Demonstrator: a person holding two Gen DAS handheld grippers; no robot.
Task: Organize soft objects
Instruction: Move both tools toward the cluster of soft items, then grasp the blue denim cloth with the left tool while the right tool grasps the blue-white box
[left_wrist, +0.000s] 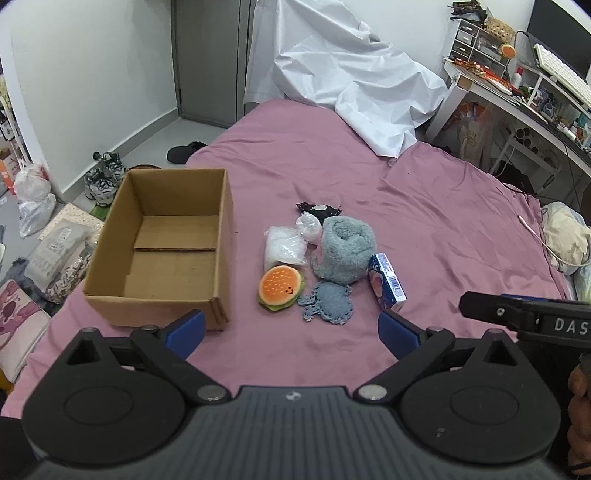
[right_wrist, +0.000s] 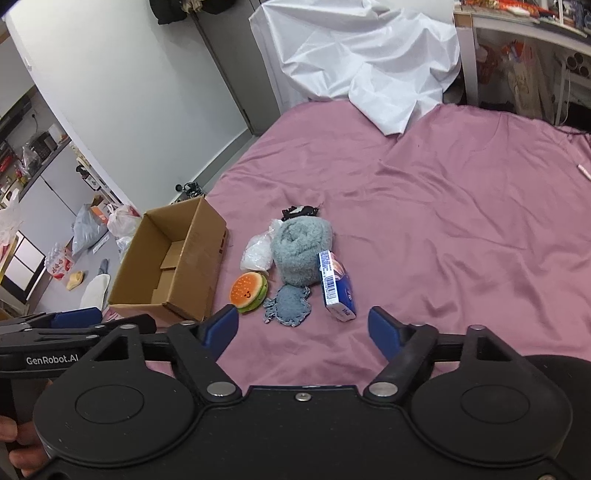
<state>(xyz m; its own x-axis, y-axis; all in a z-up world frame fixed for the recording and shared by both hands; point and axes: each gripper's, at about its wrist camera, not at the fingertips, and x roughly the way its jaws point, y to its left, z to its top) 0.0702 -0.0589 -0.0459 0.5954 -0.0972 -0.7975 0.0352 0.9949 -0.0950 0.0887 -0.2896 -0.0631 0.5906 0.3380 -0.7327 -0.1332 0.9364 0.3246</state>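
A pile of soft things lies on the pink bed: a burger plush (left_wrist: 281, 290) (right_wrist: 249, 292), a blue crocheted piece (left_wrist: 327, 303) (right_wrist: 289, 305), a rolled grey-blue fluffy towel (left_wrist: 345, 248) (right_wrist: 301, 249), a clear plastic bag of white stuff (left_wrist: 283, 246) (right_wrist: 257, 252), a black-and-white item (left_wrist: 318, 210) (right_wrist: 301, 211) and a blue carton (left_wrist: 386, 282) (right_wrist: 338, 286). An empty cardboard box (left_wrist: 162, 243) (right_wrist: 170, 264) stands left of them. My left gripper (left_wrist: 291, 330) is open and empty, short of the pile. My right gripper (right_wrist: 303, 328) is open and empty, just short of the crocheted piece.
A crumpled white sheet (left_wrist: 343, 74) (right_wrist: 369, 55) covers the bed's far end. A pillow (left_wrist: 565, 236) and a white cable lie at the right edge. Shoes (left_wrist: 103, 177), bags and packages clutter the floor left of the bed. A cluttered desk (left_wrist: 517, 92) stands at right.
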